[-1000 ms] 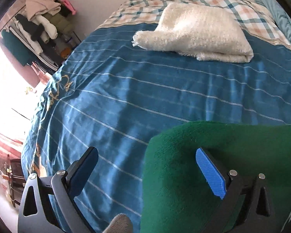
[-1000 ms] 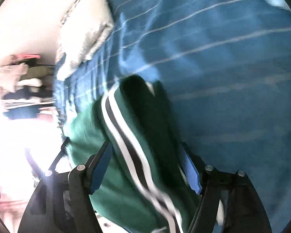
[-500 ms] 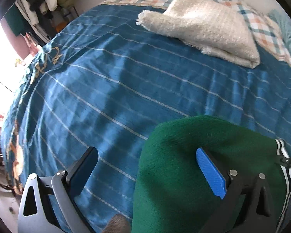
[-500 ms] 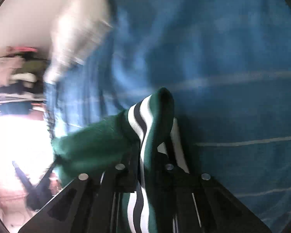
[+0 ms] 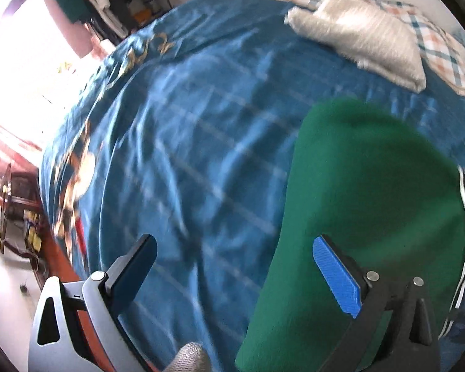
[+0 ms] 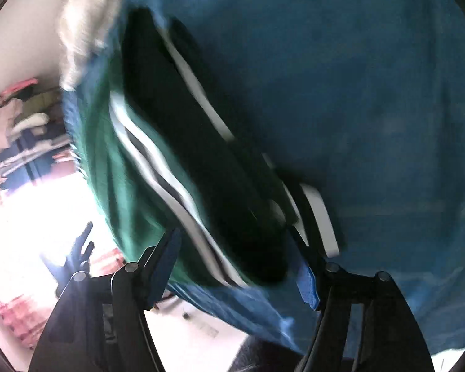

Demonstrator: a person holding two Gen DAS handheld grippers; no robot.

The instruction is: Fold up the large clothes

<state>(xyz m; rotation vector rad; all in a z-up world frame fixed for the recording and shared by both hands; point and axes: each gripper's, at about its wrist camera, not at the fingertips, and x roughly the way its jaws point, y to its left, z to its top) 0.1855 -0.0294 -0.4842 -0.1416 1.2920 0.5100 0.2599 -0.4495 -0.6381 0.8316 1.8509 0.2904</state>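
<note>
Your left gripper (image 5: 232,279) and right gripper (image 6: 238,266) both gape wide, gripping nothing. The green garment (image 5: 365,217) lies near the bed's (image 5: 186,124) front edge; soft, floppy, so pinch its striped hem.

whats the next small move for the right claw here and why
Probably draw the right claw back clear of the green garment. Its jaws stand open around the striped edge, gripping nothing, and the garment lies bunched on the blue bedspread. The left claw is open too.
</note>
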